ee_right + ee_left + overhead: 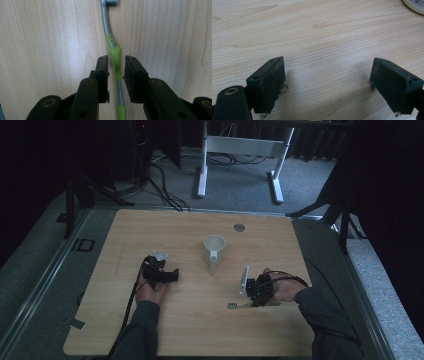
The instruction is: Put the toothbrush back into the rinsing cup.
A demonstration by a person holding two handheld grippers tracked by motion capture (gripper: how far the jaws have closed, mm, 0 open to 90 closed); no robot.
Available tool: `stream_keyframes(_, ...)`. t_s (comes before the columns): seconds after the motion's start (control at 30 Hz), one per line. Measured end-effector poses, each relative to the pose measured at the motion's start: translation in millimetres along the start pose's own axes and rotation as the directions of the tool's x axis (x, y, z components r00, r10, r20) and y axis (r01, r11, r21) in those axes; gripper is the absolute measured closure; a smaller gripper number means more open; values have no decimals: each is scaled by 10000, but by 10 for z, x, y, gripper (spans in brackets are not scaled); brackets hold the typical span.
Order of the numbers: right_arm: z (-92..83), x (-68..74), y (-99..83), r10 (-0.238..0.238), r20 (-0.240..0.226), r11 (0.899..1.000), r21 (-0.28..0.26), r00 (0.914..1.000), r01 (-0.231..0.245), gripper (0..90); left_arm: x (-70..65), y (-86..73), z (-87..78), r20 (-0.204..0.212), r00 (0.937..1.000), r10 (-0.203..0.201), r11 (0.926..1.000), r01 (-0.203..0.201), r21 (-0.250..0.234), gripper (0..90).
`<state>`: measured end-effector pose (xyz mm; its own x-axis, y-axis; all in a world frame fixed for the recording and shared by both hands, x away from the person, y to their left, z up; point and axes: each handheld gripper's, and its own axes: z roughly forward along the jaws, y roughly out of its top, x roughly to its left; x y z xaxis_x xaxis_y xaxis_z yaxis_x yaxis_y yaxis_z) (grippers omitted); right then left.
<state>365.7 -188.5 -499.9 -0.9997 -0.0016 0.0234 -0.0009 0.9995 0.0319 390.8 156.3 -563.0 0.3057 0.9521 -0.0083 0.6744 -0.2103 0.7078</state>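
A green and grey toothbrush (239, 305) lies flat near the table's front right, its head pointing left. In the right gripper view the toothbrush (108, 27) runs straight away from me, and my right gripper (116, 61) has its jaws down on either side of the green grip. They stand very close to it, with a thin gap still showing on the right side. My right gripper (253, 302) is held low over the handle. My left gripper (172, 275) rests at the centre left, and in its own view the left gripper (328, 61) is wide open over bare wood.
A white mug (215, 248) stands mid-table with its handle toward me; its edge (415, 5) shows at the top right of the left gripper view. A grey round cap (239, 227) sits in the wooden tabletop (150, 230). A white desk frame (202, 170) stands beyond the table.
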Motion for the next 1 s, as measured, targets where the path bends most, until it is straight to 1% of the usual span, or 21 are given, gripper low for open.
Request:
stream_keyframes(0.17, 23, 9, 10, 4, -52, 10000, 39, 10000, -4, 734, 0, 1, 1, 13, 10000, 15, 10000, -15, 1, 134)
stream_keyframes(0.3, 83, 16, 21, -78, -36, 9996, 281, 10000, 79, 734, 0, 1, 1, 14, 10000, 15, 10000, -15, 3, 134)
stream_keyframes(0.47, 112, 14, 28, -152, -4, 9994, 309, 9999, 152, 735, -1, 1, 1, 11, 10000, 14, 10000, -14, 7, 135)
stream_keyframes(0.53, 123, 16, 32, -166, -5, 9991, 399, 9999, 166, 739, -1, 1, 1, 13, 10000, 14, 10000, -14, 6, 134)
stream_keyframes(0.77, 155, 28, 41, -175, -30, 9986, 498, 9998, 177, 758, 0, 1, 1, 14, 10000, 20, 10000, -20, 7, 135)
stream_keyframes(0.83, 165, 25, 43, -280, -39, 9985, 474, 9996, 282, 772, 0, 1, 1, 14, 10000, 14, 10000, -14, 4, 134)
stream_keyframes(1.0, 164, 34, 51, -348, 0, 9978, 568, 9994, 348, 806, 0, 1, 1, 14, 10000, 14, 10000, -14, 1, 134)
